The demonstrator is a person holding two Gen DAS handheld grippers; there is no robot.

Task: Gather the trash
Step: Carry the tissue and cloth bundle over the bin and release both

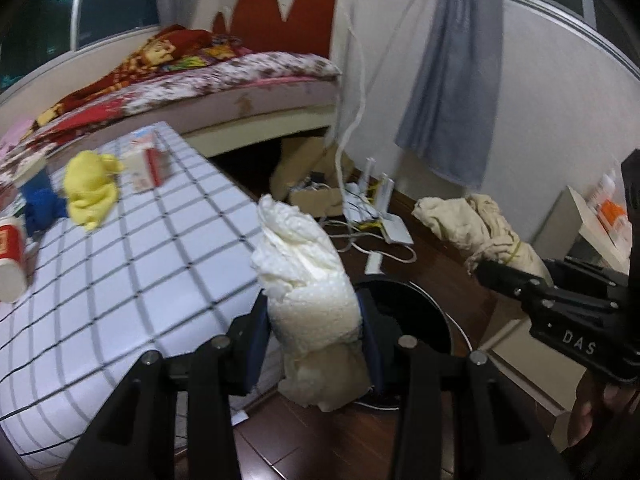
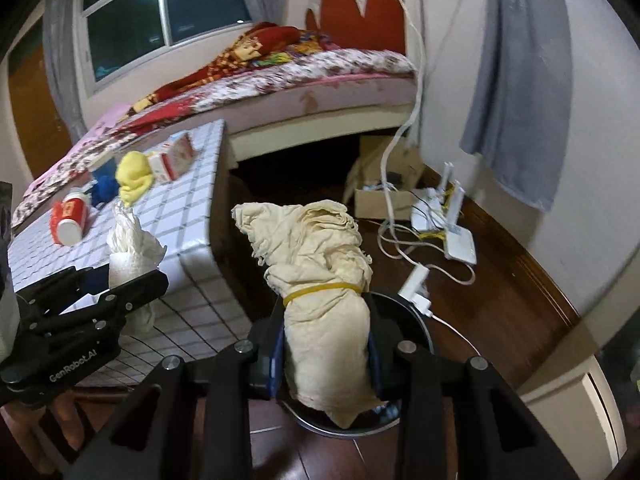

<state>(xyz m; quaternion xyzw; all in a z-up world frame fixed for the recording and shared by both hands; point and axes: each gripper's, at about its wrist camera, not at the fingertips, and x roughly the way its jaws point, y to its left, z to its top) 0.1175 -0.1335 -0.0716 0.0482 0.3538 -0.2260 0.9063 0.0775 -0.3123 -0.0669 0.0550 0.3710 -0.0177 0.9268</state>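
Observation:
My left gripper [image 1: 316, 336] is shut on a crumpled white paper towel [image 1: 308, 280], held past the table's edge above a round black bin [image 1: 424, 312] on the floor. My right gripper [image 2: 326, 348] is shut on a beige cloth wad [image 2: 320, 264] bound with a yellow rubber band, also above the bin [image 2: 416, 320]. Each gripper shows in the other's view: the right [image 1: 520, 284] with its wad [image 1: 472, 220], the left [image 2: 132, 280] with its towel [image 2: 128, 244].
A white checked table [image 1: 140, 260] holds a tipped red-and-white paper cup [image 2: 70, 216], a blue wad [image 2: 105, 190], a yellow wad [image 2: 134, 178] and a small carton [image 2: 174, 158]. A bed [image 2: 320, 76], routers, cables and a cardboard box [image 2: 384, 200] lie beyond on the wooden floor.

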